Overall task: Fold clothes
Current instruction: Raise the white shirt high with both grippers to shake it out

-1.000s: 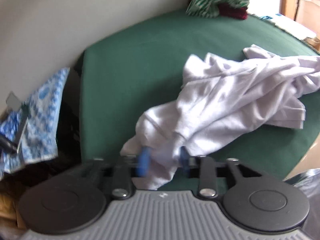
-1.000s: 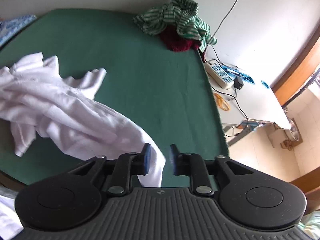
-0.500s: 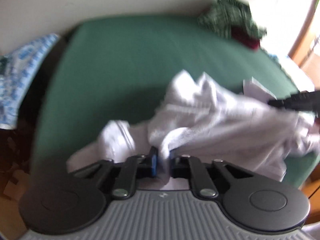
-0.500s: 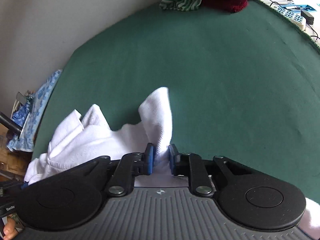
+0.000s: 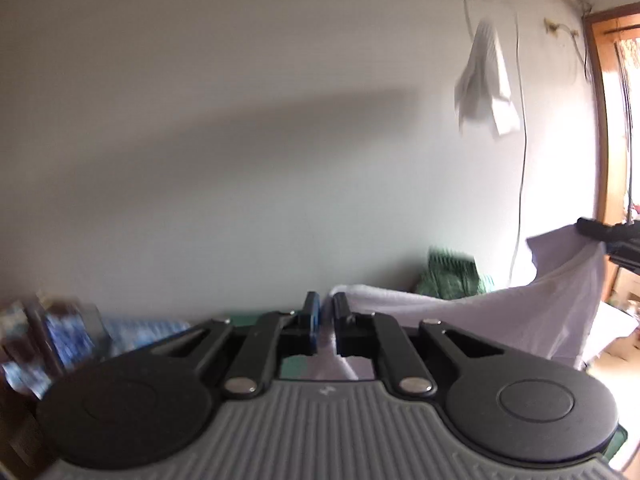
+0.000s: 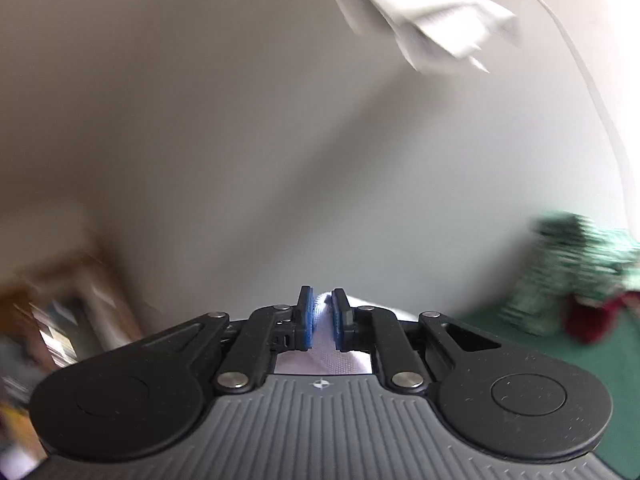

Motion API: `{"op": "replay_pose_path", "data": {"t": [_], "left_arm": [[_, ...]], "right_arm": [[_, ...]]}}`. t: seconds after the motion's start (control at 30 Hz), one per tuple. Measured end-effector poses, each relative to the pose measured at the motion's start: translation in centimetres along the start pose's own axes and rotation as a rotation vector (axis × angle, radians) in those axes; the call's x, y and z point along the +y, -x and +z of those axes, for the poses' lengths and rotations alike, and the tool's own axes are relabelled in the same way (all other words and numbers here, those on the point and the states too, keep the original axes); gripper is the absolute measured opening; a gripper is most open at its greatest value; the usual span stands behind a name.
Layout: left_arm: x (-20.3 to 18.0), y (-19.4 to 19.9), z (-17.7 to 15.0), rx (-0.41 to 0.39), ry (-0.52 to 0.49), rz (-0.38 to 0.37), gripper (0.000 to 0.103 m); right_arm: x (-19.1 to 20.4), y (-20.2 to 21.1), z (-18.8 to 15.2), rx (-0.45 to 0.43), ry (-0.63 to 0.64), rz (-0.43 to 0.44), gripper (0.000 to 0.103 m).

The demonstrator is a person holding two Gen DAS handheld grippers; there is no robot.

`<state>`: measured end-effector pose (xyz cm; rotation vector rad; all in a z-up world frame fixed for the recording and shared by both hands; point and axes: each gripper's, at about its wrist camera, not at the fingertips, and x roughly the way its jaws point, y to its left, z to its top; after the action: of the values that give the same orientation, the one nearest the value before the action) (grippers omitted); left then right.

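Your left gripper (image 5: 325, 316) and right gripper (image 6: 323, 312) point roughly level toward the wall, jaws clamped on the white shirt (image 5: 520, 320), stretched taut above the green worktop (image 6: 592, 352).

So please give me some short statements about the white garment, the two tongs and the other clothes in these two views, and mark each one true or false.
1. The left tongs are shut on the white garment. True.
2. The right tongs are open and empty. False: white cloth is pinched between their blue pads.
3. The white garment lies flat on the green table. False: it hangs stretched between the two tongs.
4. A green striped garment sits at the far side of the table. True.
5. The dark red garment is held in the tongs. False: it lies beside the striped one.
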<state>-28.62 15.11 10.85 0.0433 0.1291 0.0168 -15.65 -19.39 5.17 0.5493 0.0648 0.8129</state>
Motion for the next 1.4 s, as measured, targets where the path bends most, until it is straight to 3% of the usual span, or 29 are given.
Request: {"op": "replay_pose_path", "data": {"t": [0.13, 0.23, 0.33, 0.37, 0.4, 0.43, 0.5, 0.6, 0.67, 0.77, 0.8, 0.83, 0.9, 0.93, 1.03, 1.2, 1.33, 1.4], "left_arm": [[-0.2, 3.2, 3.0, -0.133, 0.012, 0.007, 0.006], [-0.7, 1.9, 3.3, -0.109, -0.022, 0.023, 0.006], [-0.7, -2.1, 1.1, 0.048, -0.014, -0.063, 0.011], [-0.8, -4.0, -0.3, 0.116, -0.007, -0.099, 0.019], [-1.2, -5.7, -1.9, 0.182, -0.006, -0.151, 0.034], [-1.9, -7.0, -3.7, 0.237, -0.01, -0.208, 0.039], [-3.8, -9.3, -7.2, 0.345, -0.024, -0.33, 0.066], [-7.6, -12.3, -12.0, 0.483, -0.072, -0.504, 0.095], [-10.0, -14.2, -14.3, 0.559, -0.079, -0.612, 0.099], [-13.4, -17.8, -17.2, 0.704, -0.075, -0.693, 0.099], [-14.4, -18.6, -18.3, 0.751, -0.082, -0.727, 0.096], [-15.6, -19.5, -19.4, 0.805, -0.102, -0.744, 0.086], [-17.4, -20.6, -21.2, 0.904, -0.169, -0.752, 0.001], [-17.5, -20.7, -21.6, 0.921, -0.183, -0.733, 0.0], [-14.4, -20.1, -19.7, 0.812, -0.118, -0.647, 0.0], [-5.6, -18.1, -12.6, 0.534, 0.013, -0.374, 0.0], [-1.4, -14.1, -6.1, 0.293, 0.079, -0.233, 0.0], [-1.4, -11.7, -3.0, 0.177, 0.053, -0.182, 0.0]], "right_arm": [[0.8, 1.4, 2.5, -0.068, 0.004, 0.112, 0.01], [0.8, 0.1, 3.9, -0.029, 0.022, 0.066, 0.01], [-1.0, -3.1, 3.9, 0.086, 0.081, -0.072, 0.01], [-1.6, -4.4, 3.4, 0.126, 0.098, -0.121, 0.01], [-2.3, -5.5, 2.5, 0.169, 0.124, -0.183, 0.01], [-2.9, -6.3, 1.5, 0.201, 0.155, -0.245, 0.01], [-4.0, -7.5, -0.4, 0.225, 0.171, -0.328, 0.01], [-5.9, -8.0, -1.6, 0.211, 0.102, -0.401, 0.011], [-6.8, -8.0, -1.8, 0.179, 0.064, -0.442, 0.011], [-8.0, -7.7, -1.8, 0.157, 0.034, -0.486, 0.011], [-8.4, -7.5, -1.8, 0.15, 0.025, -0.499, 0.011], [-8.5, -7.3, -1.8, 0.145, 0.023, -0.512, 0.011], [-8.6, -6.8, -1.6, 0.134, 0.036, -0.535, 0.011], [-8.5, -6.4, -1.5, 0.126, 0.048, -0.548, 0.011], [-8.4, -4.5, -1.4, 0.102, 0.092, -0.593, 0.011], [-9.0, -0.2, -0.7, 0.04, 0.064, -0.611, 0.01], [-8.9, 0.5, -0.4, 0.009, 0.003, -0.465, 0.011], [-8.1, 0.2, 0.0, -0.009, 0.002, -0.38, 0.011]]}}
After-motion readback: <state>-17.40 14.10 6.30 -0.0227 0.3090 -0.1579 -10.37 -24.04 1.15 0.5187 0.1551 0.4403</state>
